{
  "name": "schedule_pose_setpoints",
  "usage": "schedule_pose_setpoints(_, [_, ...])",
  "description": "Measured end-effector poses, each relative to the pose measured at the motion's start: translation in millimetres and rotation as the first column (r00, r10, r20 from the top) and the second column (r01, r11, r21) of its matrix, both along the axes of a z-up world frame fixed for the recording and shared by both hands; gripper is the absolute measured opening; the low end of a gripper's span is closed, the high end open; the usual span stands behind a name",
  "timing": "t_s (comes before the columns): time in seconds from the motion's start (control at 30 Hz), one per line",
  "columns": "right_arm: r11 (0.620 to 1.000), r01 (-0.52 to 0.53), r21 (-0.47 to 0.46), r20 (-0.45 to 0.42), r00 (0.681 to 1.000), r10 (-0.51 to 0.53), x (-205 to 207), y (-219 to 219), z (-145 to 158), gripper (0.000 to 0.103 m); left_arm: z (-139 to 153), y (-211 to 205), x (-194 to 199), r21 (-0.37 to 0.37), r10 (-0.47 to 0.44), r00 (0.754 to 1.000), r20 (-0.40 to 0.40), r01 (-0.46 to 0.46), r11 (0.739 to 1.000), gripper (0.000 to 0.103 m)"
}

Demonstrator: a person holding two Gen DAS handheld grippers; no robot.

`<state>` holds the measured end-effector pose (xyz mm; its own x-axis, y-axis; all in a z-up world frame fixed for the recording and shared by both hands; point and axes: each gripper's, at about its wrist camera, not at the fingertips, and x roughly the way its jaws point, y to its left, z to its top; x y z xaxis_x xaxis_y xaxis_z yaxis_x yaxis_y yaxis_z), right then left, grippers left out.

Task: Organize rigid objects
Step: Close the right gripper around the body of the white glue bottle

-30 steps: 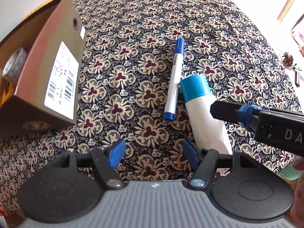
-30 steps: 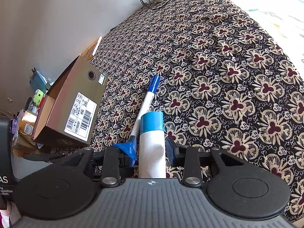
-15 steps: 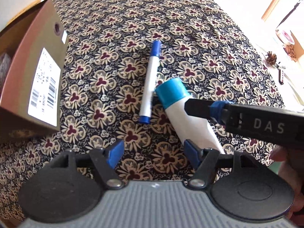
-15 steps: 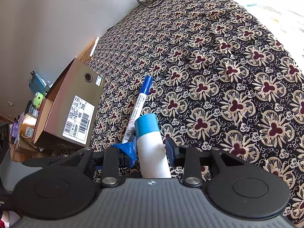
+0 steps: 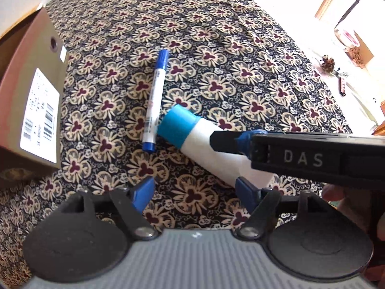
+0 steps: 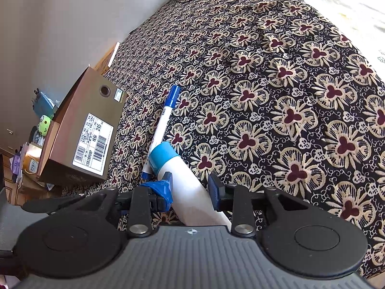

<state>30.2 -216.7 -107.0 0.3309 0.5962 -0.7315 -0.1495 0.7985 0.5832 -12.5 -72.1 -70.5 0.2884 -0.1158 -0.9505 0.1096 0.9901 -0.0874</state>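
Bright daylight floods in from the upper right (washed out to white there), and fisheye curvature bends edges.

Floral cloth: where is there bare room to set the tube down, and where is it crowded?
Free: the wide floral cloth right of the marker and beyond its cap. Crowded: the strip between the shoe box and marker, where the tube lies against the marker between the right gripper fingers.
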Motion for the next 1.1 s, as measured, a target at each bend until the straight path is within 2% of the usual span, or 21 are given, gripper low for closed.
schedule_pose_setpoints(0.23, [0.997,0.051,0.06,-0.074,0.996,-0.046,0,-15,-3,0.012,6,-4,-2,-0.075,-0.036,0.999,0.02,0.037,0.997,0.076])
schedule_pose_setpoints(0.63, [0.991,0.064,0.114,-0.122,0.991,-0.05,-14,-36,-1,0.014,-3,-22,6,-0.082,-0.115,0.993,0.014,0.116,0.99,0.076])
schedule_pose_setpoints(0.97, [0.99,0.012,0.138,-0.118,0.993,0.005,-18,-37,-5,0.015,-13,-30,1,-0.052,-0.203,0.978,0.045,0.205,0.977,0.077])
schedule_pose_setpoints(1.1, [0.993,0.005,0.119,-0.067,0.998,0.003,-15,-27,-3,0.016,-14,-22,-1,-0.036,-0.183,0.981,0.063,0.186,0.982,0.077])
